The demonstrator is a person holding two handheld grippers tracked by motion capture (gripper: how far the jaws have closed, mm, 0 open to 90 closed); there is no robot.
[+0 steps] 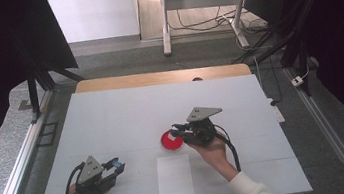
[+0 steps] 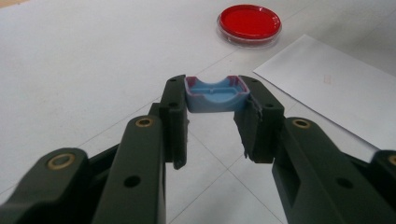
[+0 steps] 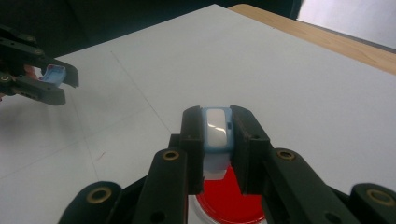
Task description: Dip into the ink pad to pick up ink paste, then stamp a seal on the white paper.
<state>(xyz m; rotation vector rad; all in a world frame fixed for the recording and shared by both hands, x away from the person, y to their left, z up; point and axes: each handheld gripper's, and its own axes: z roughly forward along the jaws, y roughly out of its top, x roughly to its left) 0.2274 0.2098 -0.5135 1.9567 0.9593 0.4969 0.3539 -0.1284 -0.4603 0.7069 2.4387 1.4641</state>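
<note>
Nearest to the person, left of the white paper sheet (image 1: 174,178), the left gripper (image 1: 117,164) is clamped on a small blue plastic cap (image 2: 215,96). Beyond the sheet, the right gripper (image 1: 176,129) pinches a light-blue capped piece (image 3: 216,129) over the round red-filled clear dish (image 1: 171,140).

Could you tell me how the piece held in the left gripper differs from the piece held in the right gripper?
The blue cap in the left gripper is wide and open-topped, showing a hollow with pinkish edges; the blue-framed piece in the right gripper is narrower, with a glossy white face. The cap is held over bare table; the other hangs above the red dish. Both are light blue, each clamped between black jaws.
</note>
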